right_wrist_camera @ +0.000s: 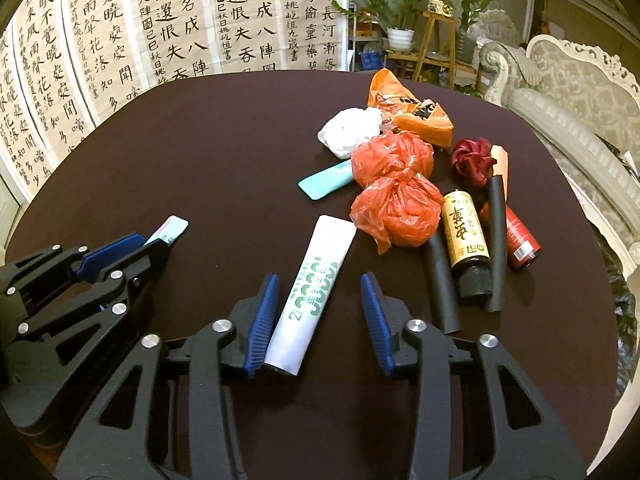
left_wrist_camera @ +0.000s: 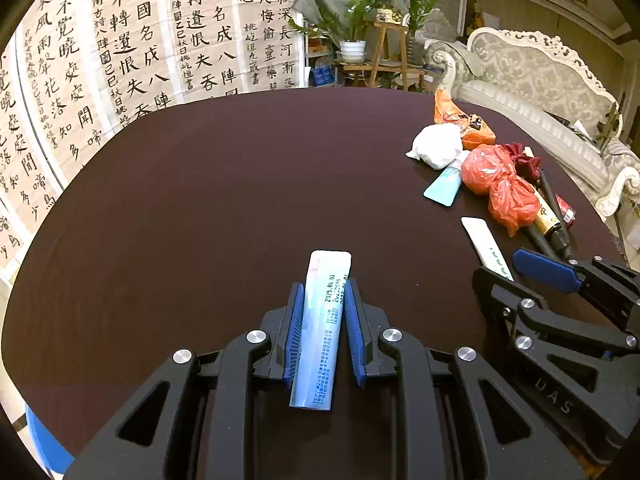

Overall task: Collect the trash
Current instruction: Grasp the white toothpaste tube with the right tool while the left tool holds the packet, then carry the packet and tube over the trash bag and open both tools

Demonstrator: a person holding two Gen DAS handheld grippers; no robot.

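Right gripper (right_wrist_camera: pixel 318 316) released, jaws spread wide; white tube (right_wrist_camera: pixel 310 294) lies between them on the surface (right_wrist_camera: pixel 200 140), its long axis running nearly along the fingers, tilted a little toward the far right. Tube's near end sits just beside the left pad, possibly touching; clear gap to the right pad. Judgement: closing as it stands would catch the tube across its width near the round end; a small shift left would centre it. Left gripper (left_wrist_camera: pixel 322 312) clenched on a blue tube (left_wrist_camera: pixel 324 320), also gripped across the width, long axis forward, flat crimped end sticking out past the fingertips. It sits to the left of the right gripper, toward the near edge. Beyond the white tube, toward the far right edge: red bag (right_wrist_camera: pixel 394 190), white wad (right_wrist_camera: pixel 350 130), orange wrapper (right_wrist_camera: pixel 412 112), teal tube (right_wrist_camera: pixel 326 180) half under the bag, brown bottle (right_wrist_camera: pixel 466 240), black sticks (right_wrist_camera: pixel 496 240), red can (right_wrist_camera: pixel 520 240). Right gripper is the nearer to this heap. No bin in view.
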